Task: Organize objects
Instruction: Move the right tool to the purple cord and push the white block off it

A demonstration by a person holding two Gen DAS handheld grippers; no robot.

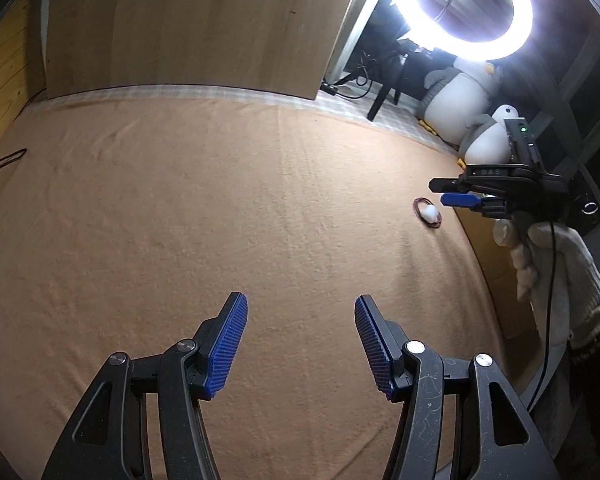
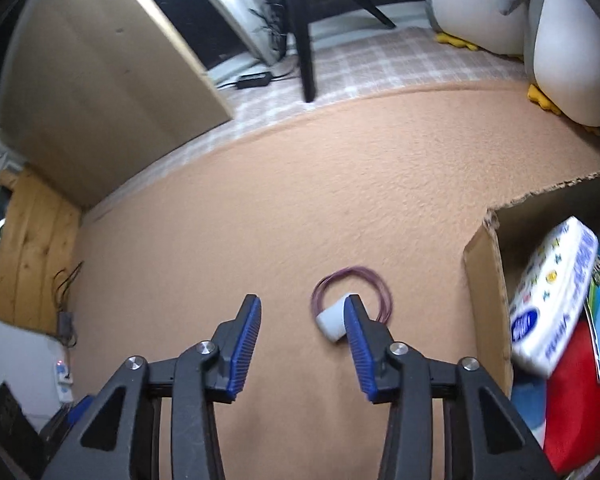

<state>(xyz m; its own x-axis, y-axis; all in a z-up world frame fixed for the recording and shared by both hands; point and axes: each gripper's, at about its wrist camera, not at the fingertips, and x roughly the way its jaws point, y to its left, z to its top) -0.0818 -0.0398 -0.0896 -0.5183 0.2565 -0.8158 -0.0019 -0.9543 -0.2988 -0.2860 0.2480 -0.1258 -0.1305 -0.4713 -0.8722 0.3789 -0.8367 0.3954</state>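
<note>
A small white plug with a coiled purple cable (image 2: 332, 320) lies on the orange blanket (image 2: 300, 184). In the right wrist view it sits just left of my right fingertip, outside the jaws. My right gripper (image 2: 302, 312) is open and empty above the blanket. The left wrist view shows the same plug and cable (image 1: 430, 213) far right, with my right gripper (image 1: 444, 192) hovering beside it. My left gripper (image 1: 300, 312) is open and empty over bare blanket. A cardboard box (image 2: 486, 280) at the right holds a white wipes pack (image 2: 548, 304) and a red item (image 2: 576, 396).
Two plush penguins (image 2: 540, 32) sit at the back right, also seen in the left wrist view (image 1: 456, 96). A ring light (image 1: 460, 8) on a black tripod (image 2: 304, 40) stands behind. A wooden board (image 1: 188, 24) leans at the back. Wires (image 1: 0, 160) lie at left.
</note>
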